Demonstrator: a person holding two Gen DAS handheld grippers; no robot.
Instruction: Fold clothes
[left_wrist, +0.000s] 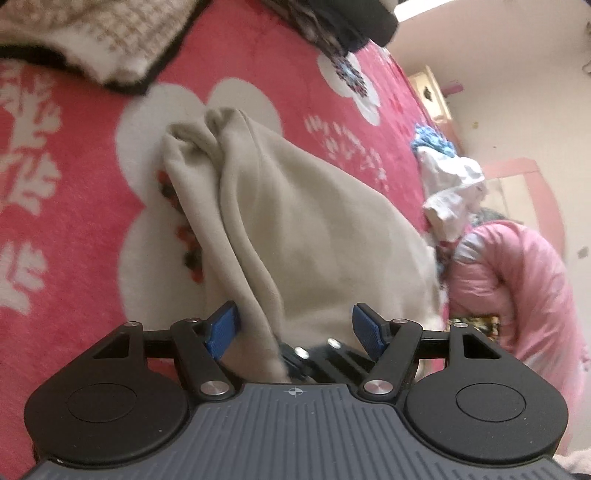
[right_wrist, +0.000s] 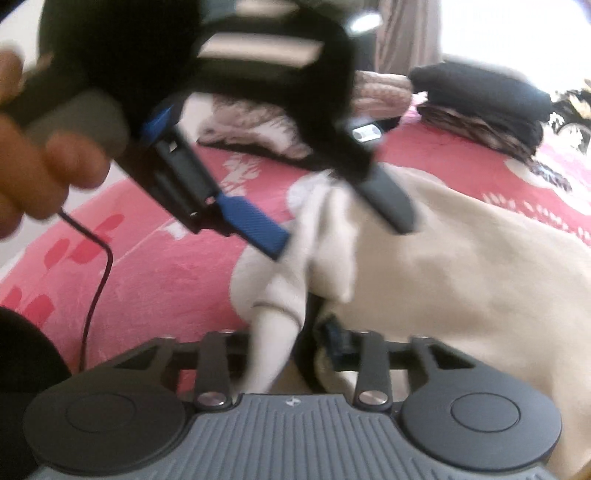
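Gathering the beige fleece garment mid-bed: left gripper half-open around a bunched fold, right gripper seemingly pinching an edge; next, lift together.

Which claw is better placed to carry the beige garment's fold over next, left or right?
Probably the right claw: a bunched corner of the beige garment runs between its blurred fingers. The left claw stands open around a loose fold, pads apart.
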